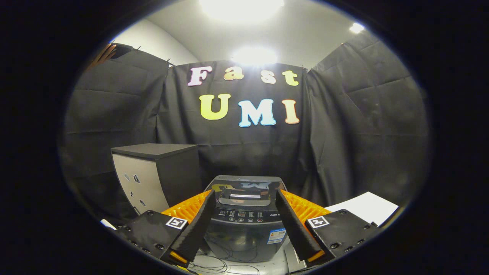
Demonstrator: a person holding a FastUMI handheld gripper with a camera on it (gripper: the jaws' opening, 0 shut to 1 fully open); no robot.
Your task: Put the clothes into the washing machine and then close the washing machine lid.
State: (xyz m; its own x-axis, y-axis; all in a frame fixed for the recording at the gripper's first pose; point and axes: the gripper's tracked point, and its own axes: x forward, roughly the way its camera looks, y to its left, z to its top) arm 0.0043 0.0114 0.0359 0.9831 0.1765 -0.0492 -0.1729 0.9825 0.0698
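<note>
**A:** What's the biggest thing ahead of you?

**B:** The booth wall, then a dark cabinet well off to one side. The washer stands straight ahead of me, framed between my fingers and beyond their tips, lower than I am. I look down on its top from the front.

**A:** And its lid?

**B:** The lid looks flat and down; I see reflections on it, no open drum. The control strip runs crosswise along the near edge, so the lid's long side lies across my line of approach.

**A:** The clothes?

**B:** I can't make any out. A closed lid fits laundry already inside as well as laundry elsewhere, so I won't guess which.

**A:** Your gripper?

**B:** Wide apart, nothing between the fingers, touching nothing.

**A:** Room to move?

**B:** Open air between me and the washer. The cabinet stands near its one flank; a white sheet lies on the other side. Thin cables trail on the floor at the washer's foot, the smallest things here.
</note>
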